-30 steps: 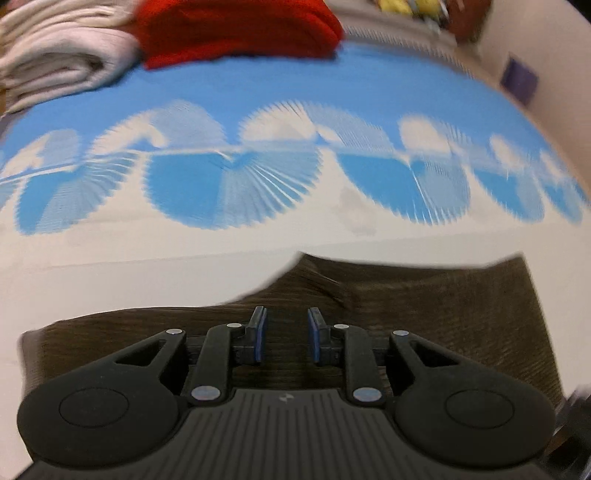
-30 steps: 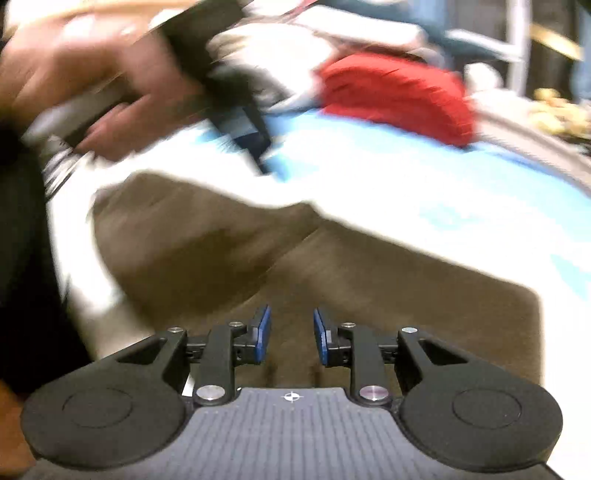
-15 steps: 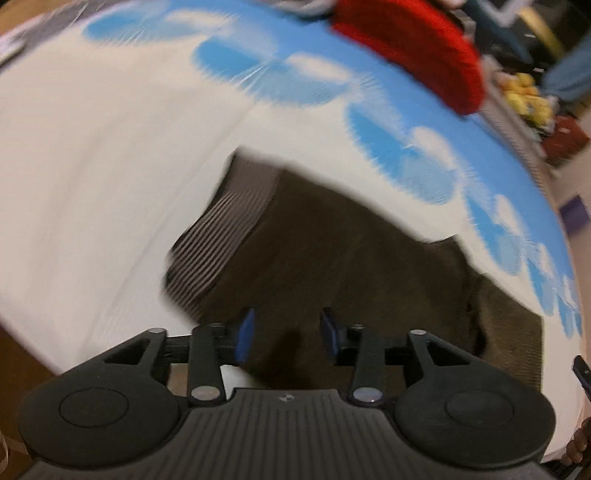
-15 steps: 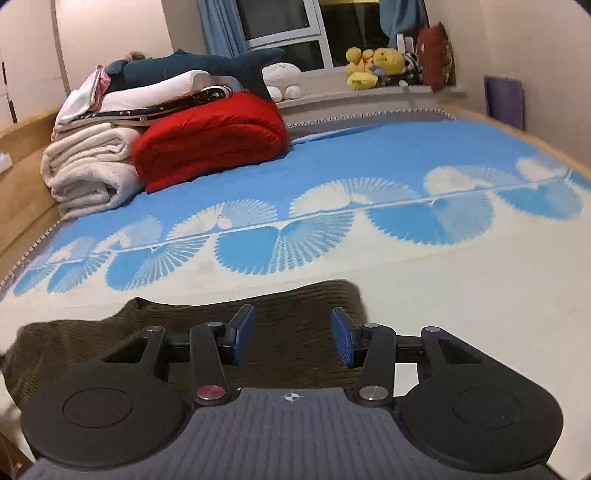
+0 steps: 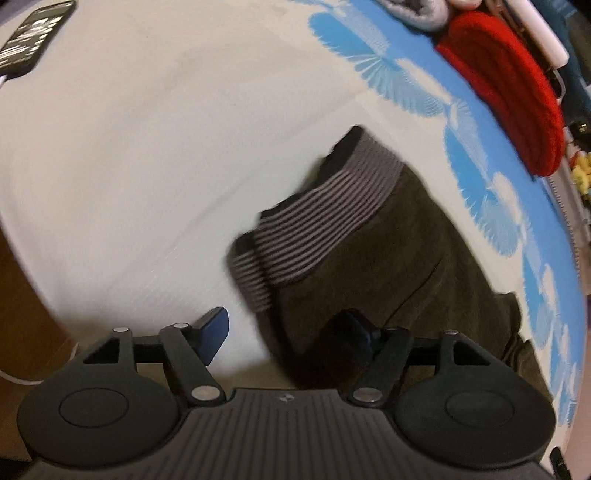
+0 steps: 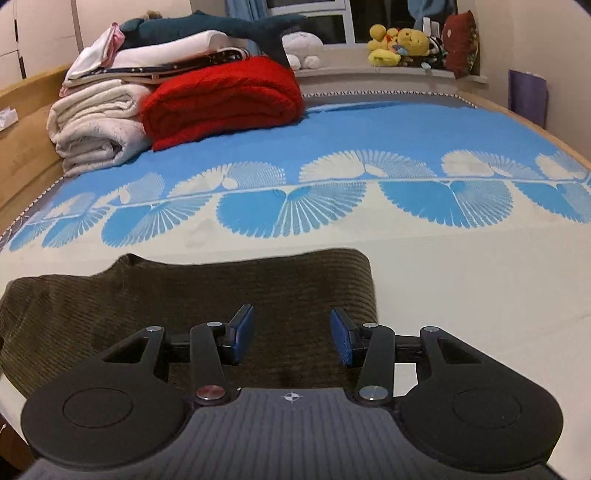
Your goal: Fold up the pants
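Brown corduroy pants lie folded on the bed cover, both tongs released above them.

No readable writing or brand shows in either view. The left gripper has just been opening its jaws wide; they straddle the pants' near edge at 6 o'clock without pressing it. Only the left wrist view shows the striped waistband near centre and a phone at 10 o'clock. The right gripper has also been opening and hangs unclenched over the cloth. Only its view shows the white blankets at 10 o'clock, the plush toys at 1 o'clock and a shark plush; the red blanket appears in both.
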A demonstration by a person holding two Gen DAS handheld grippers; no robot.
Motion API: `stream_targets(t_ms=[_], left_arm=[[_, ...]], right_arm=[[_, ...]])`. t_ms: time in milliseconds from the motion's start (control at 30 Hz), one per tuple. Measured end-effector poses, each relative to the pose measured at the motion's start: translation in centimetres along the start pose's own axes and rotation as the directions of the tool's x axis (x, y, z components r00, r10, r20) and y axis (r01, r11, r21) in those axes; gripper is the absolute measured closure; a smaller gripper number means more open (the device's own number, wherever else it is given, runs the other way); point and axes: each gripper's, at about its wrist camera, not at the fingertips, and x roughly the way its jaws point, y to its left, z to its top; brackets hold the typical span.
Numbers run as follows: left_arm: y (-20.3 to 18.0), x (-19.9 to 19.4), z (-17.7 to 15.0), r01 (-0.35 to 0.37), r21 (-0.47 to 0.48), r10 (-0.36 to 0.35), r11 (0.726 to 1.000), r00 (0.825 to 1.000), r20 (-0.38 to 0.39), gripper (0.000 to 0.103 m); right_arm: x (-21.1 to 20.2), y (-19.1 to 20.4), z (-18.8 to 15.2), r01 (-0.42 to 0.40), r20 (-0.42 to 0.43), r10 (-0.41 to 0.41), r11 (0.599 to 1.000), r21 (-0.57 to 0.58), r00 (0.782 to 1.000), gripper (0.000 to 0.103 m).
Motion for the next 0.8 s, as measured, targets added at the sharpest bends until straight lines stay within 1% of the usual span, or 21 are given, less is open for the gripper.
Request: stream_targets(t_ms=[67,133,167,200,267,300,333,367,400,433,467,533,567,633,700,733,767,800], left_arm=[[-0.5,0.5,0.0,0.026,-0.013,-0.025,1.000,1.000,0.006,0.029],[-1.3,0.7,-0.3,-0.003,0.008,0.003,1.000,1.000,0.024,0.030],[-1.8,0.7,-0.5,-0.023,0.027,0.022,0.999,0.999,0.036,0.038],[-2.2,0.8,-0.7,-0.038,0.036,0.036,0.999,0.998,0.045,0.043],[-2.2,0.5,-0.7,-0.034,0.007,0.033,0.999,0.998,0.058,0.063],[-2.2,0.1,-0.8,-0.032,0.007,0.031,0.999,0.997,0.068,0.066],[-2.5,-0.3,-0.8,-0.034,0.025,0.032,0.999,0.996,0.080,0.074],[-3.5,-1.0,-1.1,-0.048,0.081,0.039,0.996,0.993,0.109,0.079],[-4.6,-1.6,-1.5,-0.071,0.154,0.048,0.986,0.988,0.148,0.080],[-5.9,-2.3,-1.9,-0.097,0.228,0.053,0.969,0.980,0.193,0.082],[-7.3,-3.3,-2.8,-0.120,0.299,0.044,0.947,0.968,0.248,0.083],[-9.5,-4.9,-3.9,-0.127,0.356,0.012,0.926,0.951,0.308,0.085],[-10.8,-5.8,-4.4,-0.123,0.375,-0.007,0.919,0.945,0.328,0.086],[-14.5,-7.4,-5.7,-0.102,0.436,-0.064,0.894,0.935,0.349,0.088],[-19.3,-9.1,-7.5,-0.053,0.526,-0.155,0.849,0.926,0.343,0.090],[-22.2,-10.0,-8.9,-0.034,0.576,-0.199,0.817,0.921,0.336,0.091],[-24.5,-10.6,-10.1,-0.019,0.612,-0.231,0.791,0.916,0.327,0.092],[-27.4,-11.3,-11.9,0.006,0.659,-0.275,0.752,0.911,0.307,0.094]], right_arm=[[0.2,-0.1,-0.1,0.004,-0.006,-0.004,1.000,0.005,1.000,0.056],[0.3,-0.1,-0.1,0.004,-0.008,-0.004,1.000,0.008,1.000,0.056],[0.3,0.0,0.0,0.003,-0.008,-0.003,1.000,0.008,1.000,0.056],[0.4,0.1,0.0,0.002,-0.008,-0.002,1.000,0.008,1.000,0.056],[0.4,0.3,0.0,0.000,-0.009,0.000,1.000,0.005,1.000,0.056],[0.4,0.4,0.0,0.002,-0.012,-0.002,1.000,0.002,1.000,0.056],[0.5,0.5,0.0,0.008,-0.017,-0.008,1.000,-0.002,1.000,0.056],[0.5,0.5,0.0,0.015,-0.020,-0.015,1.000,-0.003,1.000,0.056],[0.6,0.3,0.0,0.022,-0.026,-0.022,1.000,0.000,0.999,0.056],[0.6,0.0,0.0,0.030,-0.033,-0.029,1.000,0.006,0.999,0.056],[0.7,-0.2,0.0,0.038,-0.040,-0.037,0.999,0.012,0.999,0.056],[0.9,-0.8,0.0,0.063,-0.051,-0.062,0.998,0.025,0.997,0.056],[1.0,-1.2,0.1,0.073,-0.056,-0.071,0.997,0.037,0.996,0.056],[1.0,-2.2,0.2,0.077,-0.062,-0.073,0.995,0.069,0.995,0.056],[0.9,-3.4,0.3,0.068,-0.064,-0.061,0.991,0.119,0.996,0.056],[0.8,-4.0,0.3,0.064,-0.063,-0.056,0.988,0.142,0.996,0.056],[0.8,-4.5,0.4,0.066,-0.061,-0.057,0.986,0.154,0.996,0.056],[0.7,-4.8,0.4,0.076,-0.060,-0.068,0.985,0.153,0.996,0.056]])
